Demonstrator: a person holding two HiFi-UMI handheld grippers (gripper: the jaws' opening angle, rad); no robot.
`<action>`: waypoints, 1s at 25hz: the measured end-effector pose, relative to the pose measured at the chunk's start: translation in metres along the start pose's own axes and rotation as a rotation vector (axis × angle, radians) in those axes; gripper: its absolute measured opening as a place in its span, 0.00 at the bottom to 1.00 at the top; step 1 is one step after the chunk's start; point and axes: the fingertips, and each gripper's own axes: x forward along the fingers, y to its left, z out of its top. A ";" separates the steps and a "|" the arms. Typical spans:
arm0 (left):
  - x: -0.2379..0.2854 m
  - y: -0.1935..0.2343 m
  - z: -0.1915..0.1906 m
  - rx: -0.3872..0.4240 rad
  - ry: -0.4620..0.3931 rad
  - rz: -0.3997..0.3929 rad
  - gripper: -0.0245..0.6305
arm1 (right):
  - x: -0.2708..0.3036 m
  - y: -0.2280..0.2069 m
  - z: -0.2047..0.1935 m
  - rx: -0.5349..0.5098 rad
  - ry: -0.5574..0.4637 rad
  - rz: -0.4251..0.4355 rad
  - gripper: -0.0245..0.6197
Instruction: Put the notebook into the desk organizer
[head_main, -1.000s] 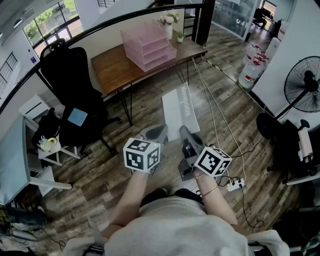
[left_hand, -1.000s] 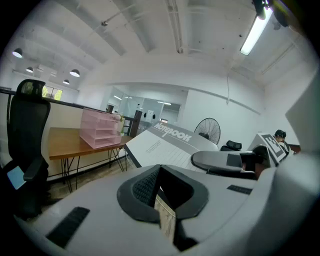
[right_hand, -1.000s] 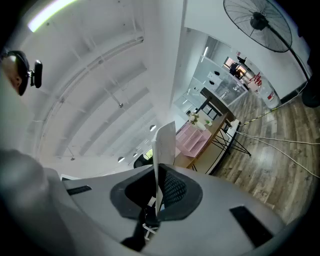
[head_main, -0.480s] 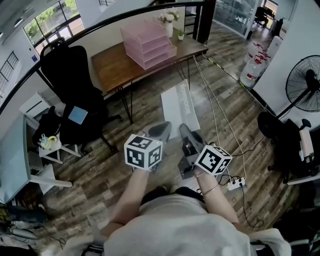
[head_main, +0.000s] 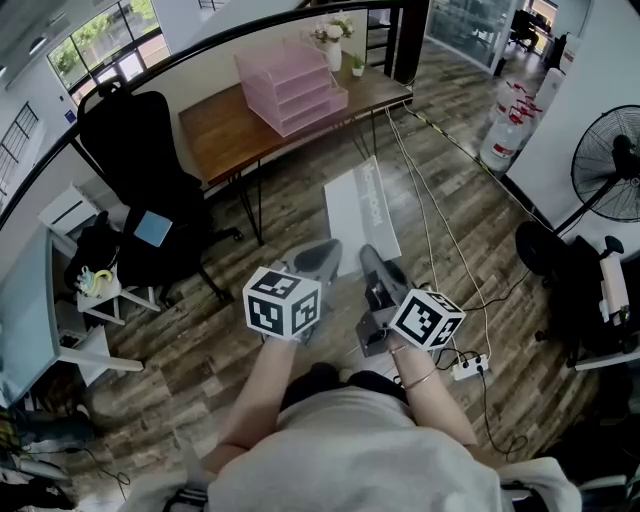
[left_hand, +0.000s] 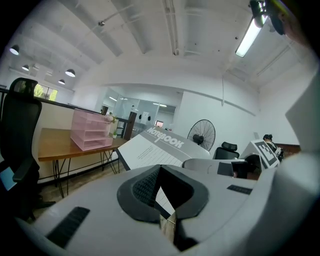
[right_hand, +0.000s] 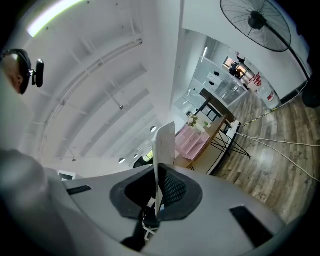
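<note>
Head view: left hand-held gripper (head_main: 318, 256), right hand-held gripper (head_main: 373, 263) pinch notebook (head_main: 361, 208); chair (head_main: 135, 165) beside desk (head_main: 216, 136)

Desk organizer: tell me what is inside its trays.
Nothing shows in the open fronts of the pink desk organizer on the wooden desk. The trays' back parts are covered by the levels above. The notebook is outside it, over the floor.

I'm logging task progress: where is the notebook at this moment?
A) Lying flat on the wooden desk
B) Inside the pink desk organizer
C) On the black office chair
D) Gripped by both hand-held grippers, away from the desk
D: the notebook is clamped by the left hand-held gripper and the right hand-held gripper, well short of the pink desk organizer.
</note>
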 end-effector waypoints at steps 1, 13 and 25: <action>0.002 -0.004 -0.002 -0.003 -0.001 -0.006 0.05 | -0.003 -0.003 0.002 -0.002 -0.001 -0.002 0.07; 0.029 -0.008 -0.016 -0.028 0.035 0.009 0.05 | -0.001 -0.036 0.016 0.033 0.004 0.013 0.06; 0.128 0.055 0.049 -0.008 -0.024 -0.041 0.05 | 0.077 -0.090 0.089 -0.035 -0.073 -0.034 0.07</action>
